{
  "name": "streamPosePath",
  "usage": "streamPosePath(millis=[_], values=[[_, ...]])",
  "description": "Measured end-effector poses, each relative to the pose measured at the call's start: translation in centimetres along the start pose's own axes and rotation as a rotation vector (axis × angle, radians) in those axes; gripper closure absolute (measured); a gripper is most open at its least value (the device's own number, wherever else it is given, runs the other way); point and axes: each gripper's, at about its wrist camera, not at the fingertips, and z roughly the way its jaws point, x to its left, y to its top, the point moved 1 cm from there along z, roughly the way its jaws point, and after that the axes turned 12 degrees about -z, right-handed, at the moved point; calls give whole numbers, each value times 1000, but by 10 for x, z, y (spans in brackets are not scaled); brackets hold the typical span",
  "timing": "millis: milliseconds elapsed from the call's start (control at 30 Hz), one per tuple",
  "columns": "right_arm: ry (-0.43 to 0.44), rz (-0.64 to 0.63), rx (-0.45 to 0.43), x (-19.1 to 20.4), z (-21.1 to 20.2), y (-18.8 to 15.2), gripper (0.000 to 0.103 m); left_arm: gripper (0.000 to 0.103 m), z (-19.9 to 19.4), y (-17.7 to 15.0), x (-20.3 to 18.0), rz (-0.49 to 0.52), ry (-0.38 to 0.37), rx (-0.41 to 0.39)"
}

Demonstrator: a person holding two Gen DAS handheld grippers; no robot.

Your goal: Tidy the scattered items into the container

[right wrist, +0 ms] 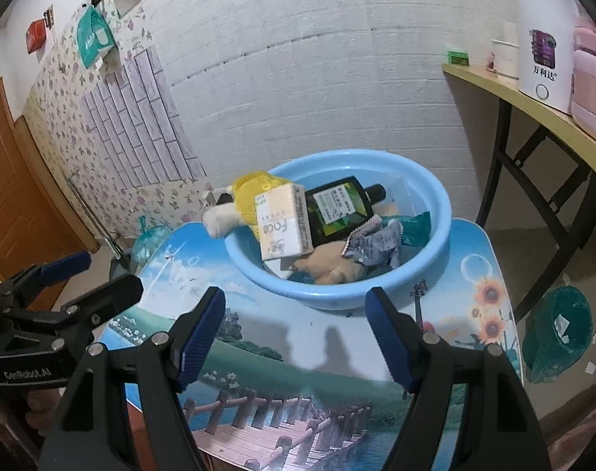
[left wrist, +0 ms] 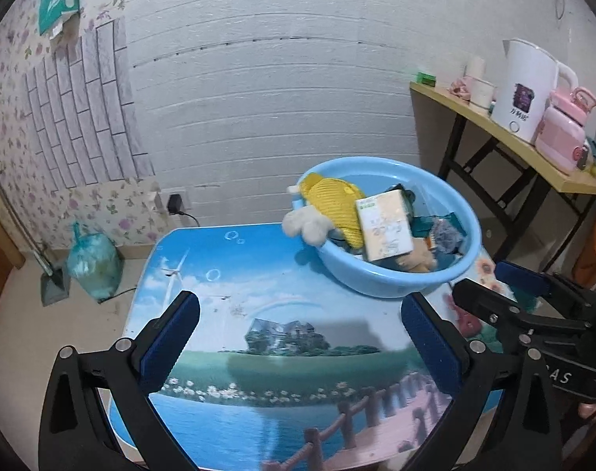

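Blue plastic basin (right wrist: 435, 251) sits on the far part of the picture-printed tabletop (right wrist: 317, 357) and holds the clutter: a tissue pack (right wrist: 284, 221) leaning on a yellow plush toy (right wrist: 253, 192) that hangs over the left rim, a dark bottle (right wrist: 339, 206), a crumpled wrapper (right wrist: 374, 247). Both grippers hover over the near tabletop — left gripper (left wrist: 300, 333) spread wide with nothing between its pads, right gripper (right wrist: 296, 333) likewise parted and empty. A white kettle (left wrist: 523, 88) stands on the side table (left wrist: 533, 153) at right.
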Motion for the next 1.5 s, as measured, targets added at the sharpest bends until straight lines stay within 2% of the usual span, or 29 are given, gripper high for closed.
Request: streamPosePath(millis=[100, 167, 333, 500, 633, 767, 1033, 1200, 1500], values=[[-6, -4, 13, 1, 5, -2, 22, 0, 5, -1, 2, -9, 1, 11], [-33, -10, 18, 0, 8, -2, 10, 0, 8, 0, 4, -21, -4, 16], [-53, 11, 25, -6, 12, -2, 0, 0, 9, 2, 5, -18, 11, -3], [-67, 13, 17, -11, 11, -2, 0, 0, 9, 1, 6, -14, 15, -8], [-69, 13, 24, -11, 11, -3, 0, 0, 14, 2, 3, 1, 12, 27], [-77, 5, 22, -8, 10, -1, 0, 0, 9, 1, -2, 43, 30, -7], [-88, 5, -2, -8, 1, 1, 0, 0, 6, 2, 1, 19, 17, -9], [-89, 4, 11, -7, 2, 0, 0, 0, 9, 0, 2, 5, 23, 18], [-89, 1, 14, -8, 2, -2, 0, 0, 8, -2, 0, 4, 19, 14]])
